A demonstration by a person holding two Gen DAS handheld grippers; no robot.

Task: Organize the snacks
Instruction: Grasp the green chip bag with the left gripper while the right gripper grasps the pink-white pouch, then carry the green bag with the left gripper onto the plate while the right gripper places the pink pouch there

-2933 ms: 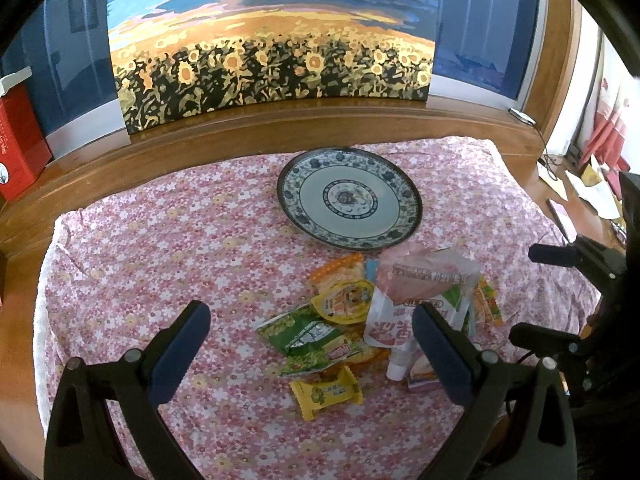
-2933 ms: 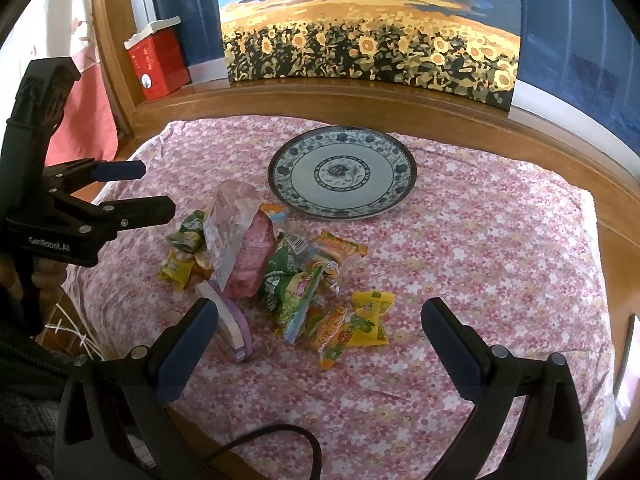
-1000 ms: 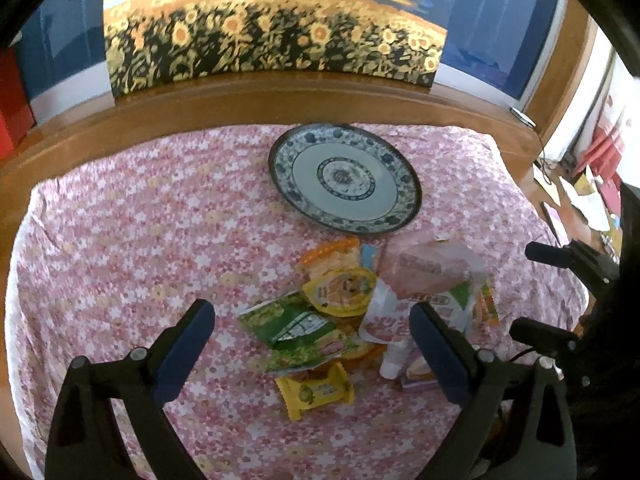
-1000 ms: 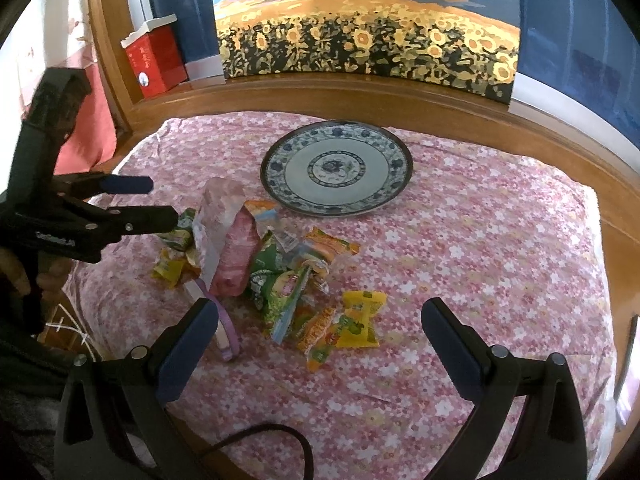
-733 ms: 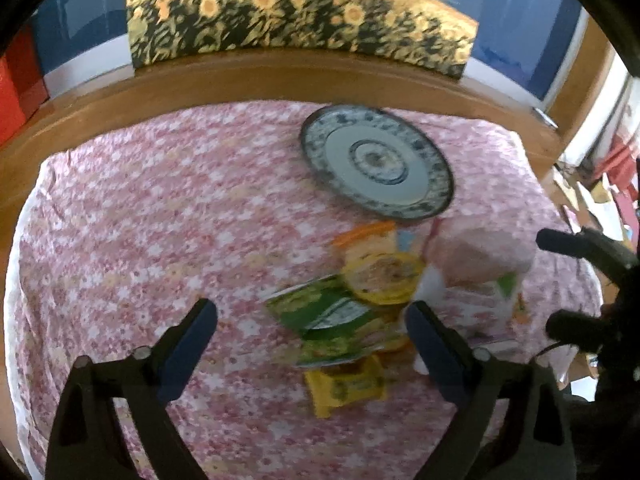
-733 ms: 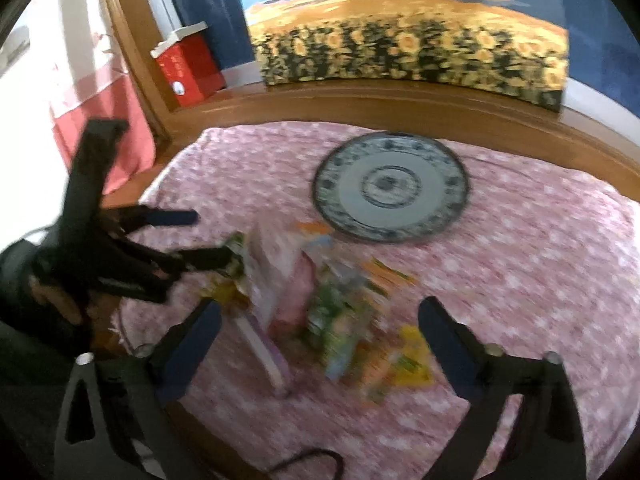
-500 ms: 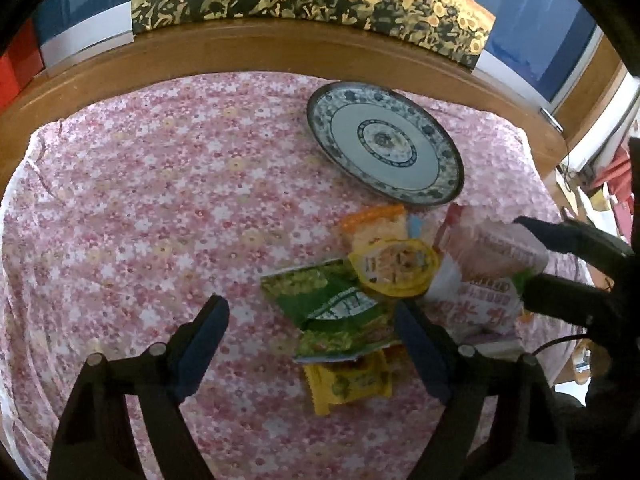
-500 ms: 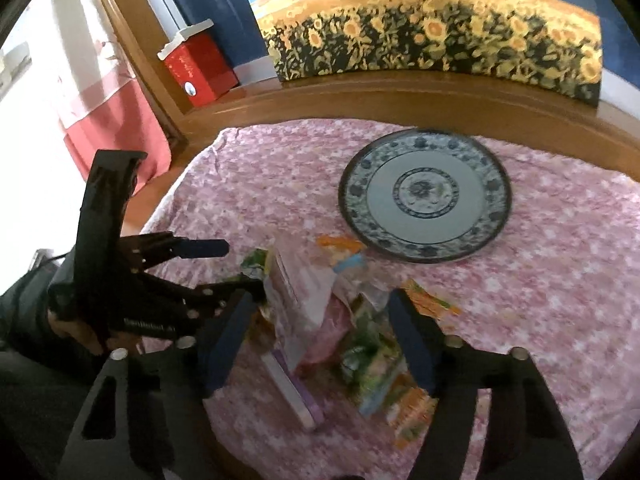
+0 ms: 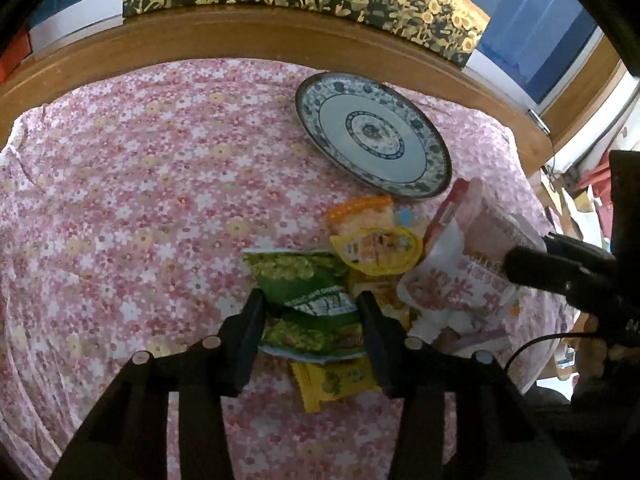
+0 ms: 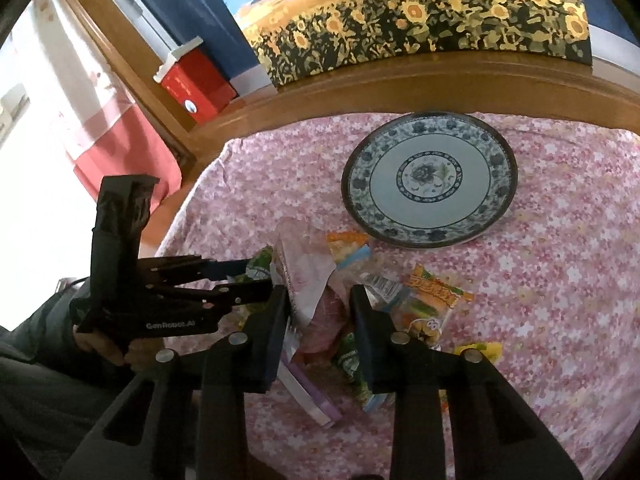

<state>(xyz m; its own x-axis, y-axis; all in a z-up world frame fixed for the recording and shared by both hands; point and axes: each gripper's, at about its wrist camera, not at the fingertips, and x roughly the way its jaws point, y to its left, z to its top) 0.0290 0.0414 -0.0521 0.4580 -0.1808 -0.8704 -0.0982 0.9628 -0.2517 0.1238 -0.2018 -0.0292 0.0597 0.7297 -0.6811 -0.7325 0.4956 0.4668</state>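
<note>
A heap of snack packets lies on the pink flowered tablecloth (image 9: 140, 184) in front of a blue-patterned plate (image 9: 372, 144), which holds nothing. My left gripper (image 9: 310, 306) has its fingers on either side of a green packet (image 9: 304, 288), partly closed; contact is unclear. My right gripper (image 10: 318, 300) straddles a tall pink-and-white pouch (image 10: 308, 276), partly closed. In the left wrist view the same pouch (image 9: 468, 272) stands at the right. Yellow (image 9: 332, 380) and orange (image 9: 362, 216) packets lie around it.
A wooden ledge (image 9: 240, 36) with a sunflower painting (image 10: 420, 20) runs behind the table. A red box (image 10: 196, 80) stands on the ledge at the left. The plate also shows in the right wrist view (image 10: 430, 178). The cloth's front edge drops off near me.
Both grippers moved down and forward onto the snack pile and their jaws narrowed from wide open, the left around the green packet, the right around the pink pouch.
</note>
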